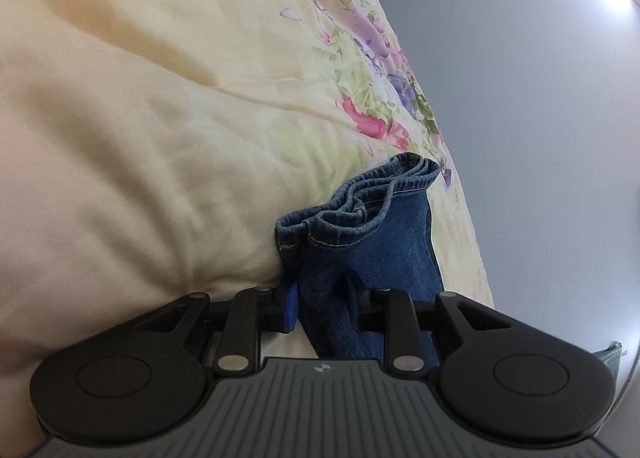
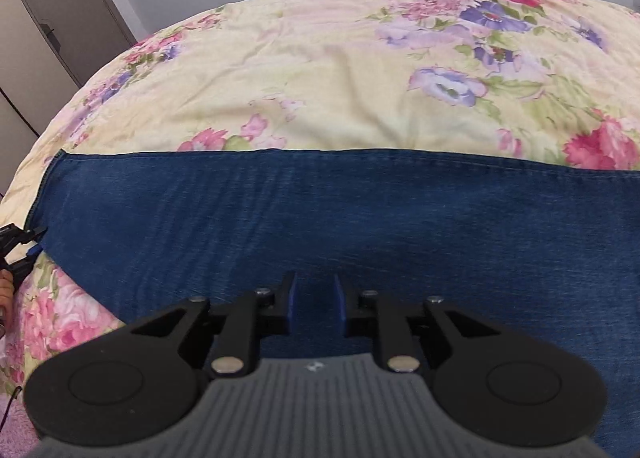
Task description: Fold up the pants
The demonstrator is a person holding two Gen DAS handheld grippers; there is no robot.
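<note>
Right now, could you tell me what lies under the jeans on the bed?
The jeans lie on a pale yellow floral quilt, which shows all around them. The left gripper grips their hem end. Whatever lies directly beneath the denim is covered.

Can't read any text, labels or numbers from either wrist cam here. Only thing close is a tiny round emblem (image 1: 322, 369) on my gripper body, no letters.

Left wrist view is looking close along its fingers at the pants (image 1: 372, 242) hem; right wrist view is facing across the bedspread (image 2: 320, 70) — both are sharing denim and floral cover.
</note>
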